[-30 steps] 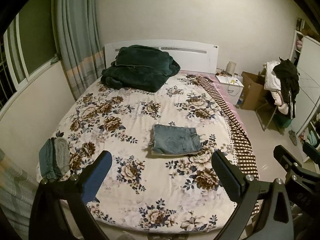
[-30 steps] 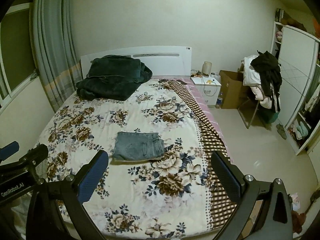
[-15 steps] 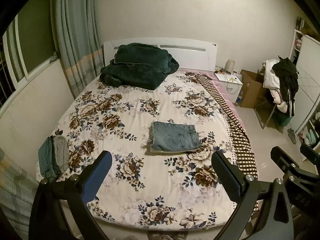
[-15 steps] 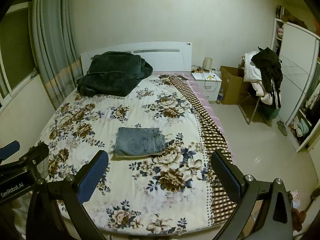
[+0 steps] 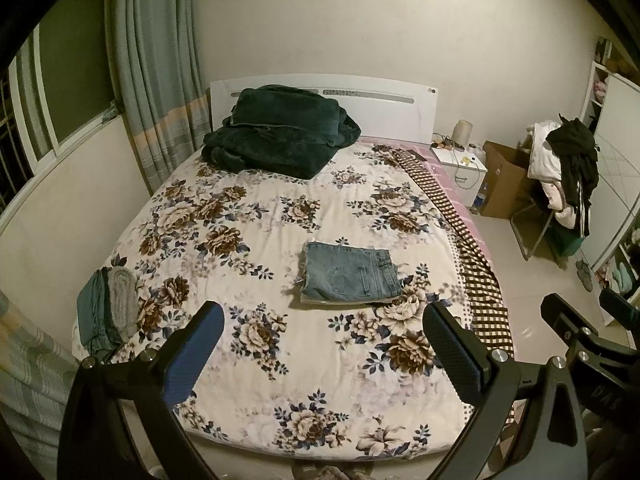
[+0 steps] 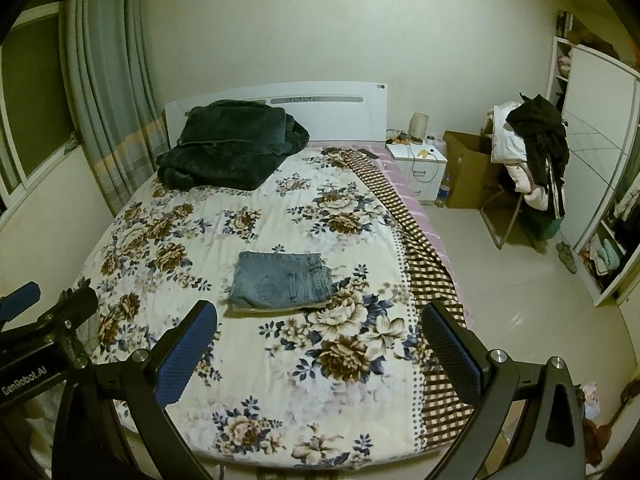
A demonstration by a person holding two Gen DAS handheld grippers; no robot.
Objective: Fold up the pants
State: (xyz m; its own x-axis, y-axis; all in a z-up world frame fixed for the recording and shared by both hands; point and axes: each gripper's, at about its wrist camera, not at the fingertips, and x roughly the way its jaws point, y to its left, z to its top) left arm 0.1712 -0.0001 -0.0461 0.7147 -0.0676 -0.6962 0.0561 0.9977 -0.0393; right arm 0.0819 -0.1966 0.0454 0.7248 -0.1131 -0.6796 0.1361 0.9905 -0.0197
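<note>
Blue denim pants (image 5: pixel 350 274) lie folded into a compact rectangle in the middle of the floral bedspread (image 5: pixel 256 240); they also show in the right wrist view (image 6: pixel 282 280). My left gripper (image 5: pixel 322 344) is open and empty, held well back above the foot of the bed. My right gripper (image 6: pixel 318 342) is open and empty too, equally far back from the pants. The right gripper's body shows at the lower right of the left wrist view (image 5: pixel 580 336); the left gripper's body shows at the left of the right wrist view (image 6: pixel 44 320).
A dark green blanket (image 5: pixel 276 136) is piled at the headboard. Folded grey and teal clothes (image 5: pixel 108 308) sit on the bed's left edge. A nightstand (image 5: pixel 460 168), cardboard box (image 5: pixel 504 180), clothes-laden chair (image 5: pixel 564 168) and wardrobe (image 6: pixel 596 168) stand to the right. Curtains (image 5: pixel 156 92) hang at the left.
Both grippers have drawn back and up from the bed, so more of its foot edge shows. The folded pants have not moved.
</note>
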